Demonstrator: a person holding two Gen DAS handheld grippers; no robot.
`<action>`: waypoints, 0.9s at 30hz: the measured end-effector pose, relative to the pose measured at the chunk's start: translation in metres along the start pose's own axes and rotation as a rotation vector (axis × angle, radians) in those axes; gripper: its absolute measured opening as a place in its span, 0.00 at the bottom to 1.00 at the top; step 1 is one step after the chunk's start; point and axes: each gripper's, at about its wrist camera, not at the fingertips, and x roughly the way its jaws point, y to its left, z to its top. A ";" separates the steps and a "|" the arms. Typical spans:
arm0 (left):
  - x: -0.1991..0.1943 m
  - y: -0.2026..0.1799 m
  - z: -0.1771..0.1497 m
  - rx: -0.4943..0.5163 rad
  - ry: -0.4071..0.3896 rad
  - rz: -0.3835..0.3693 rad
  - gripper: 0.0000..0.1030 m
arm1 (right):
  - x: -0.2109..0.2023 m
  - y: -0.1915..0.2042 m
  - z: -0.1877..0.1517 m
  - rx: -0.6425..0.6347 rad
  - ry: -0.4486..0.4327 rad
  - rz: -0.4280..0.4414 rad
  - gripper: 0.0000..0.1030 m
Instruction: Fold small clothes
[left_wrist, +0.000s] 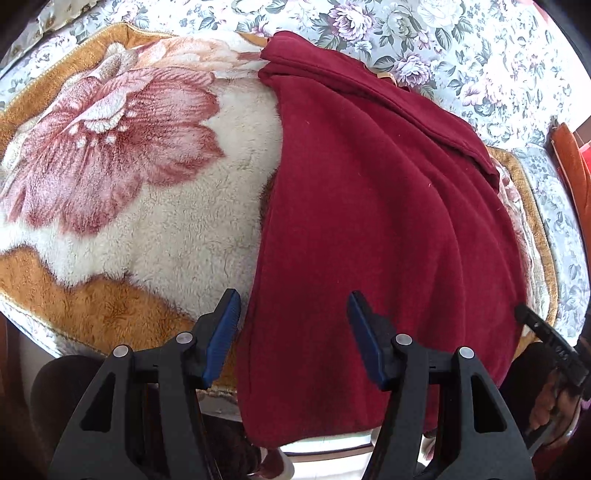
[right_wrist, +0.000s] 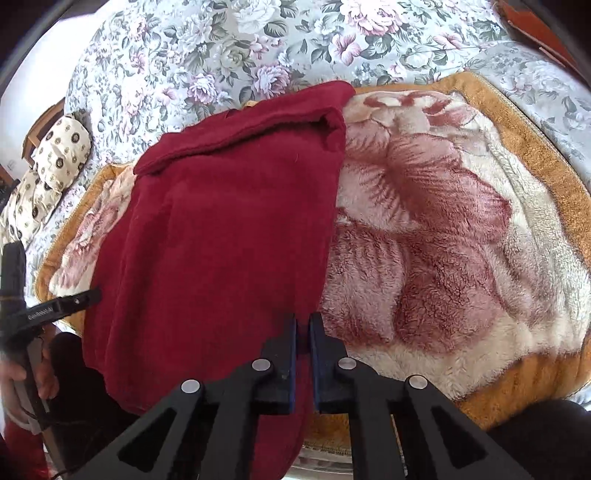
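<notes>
A dark red fleece garment (left_wrist: 369, 221) lies folded lengthwise on a plush flower-print blanket (left_wrist: 129, 166), its near end hanging over the bed edge. My left gripper (left_wrist: 291, 306) is open and empty, its fingers straddling the garment's left edge near the hanging end. In the right wrist view the garment (right_wrist: 221, 240) fills the centre left. My right gripper (right_wrist: 303, 325) is shut on the garment's right edge near the front of the blanket (right_wrist: 443, 240).
A grey floral bedspread (left_wrist: 443, 44) lies beyond the blanket. A cream patterned pillow (right_wrist: 55, 158) sits at the far left in the right wrist view. An orange-brown object (left_wrist: 569, 166) stands at the right edge. The left tool (right_wrist: 37, 314) shows beside the garment.
</notes>
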 end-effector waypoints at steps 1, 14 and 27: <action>-0.002 0.001 -0.001 -0.008 0.001 -0.011 0.58 | -0.006 -0.002 0.000 -0.012 -0.014 -0.012 0.05; -0.003 0.004 -0.015 0.000 -0.022 -0.002 0.58 | -0.014 -0.009 -0.011 0.034 0.025 -0.010 0.32; 0.009 -0.014 -0.024 0.079 -0.048 0.042 0.78 | -0.018 -0.018 -0.034 0.082 0.061 -0.014 0.35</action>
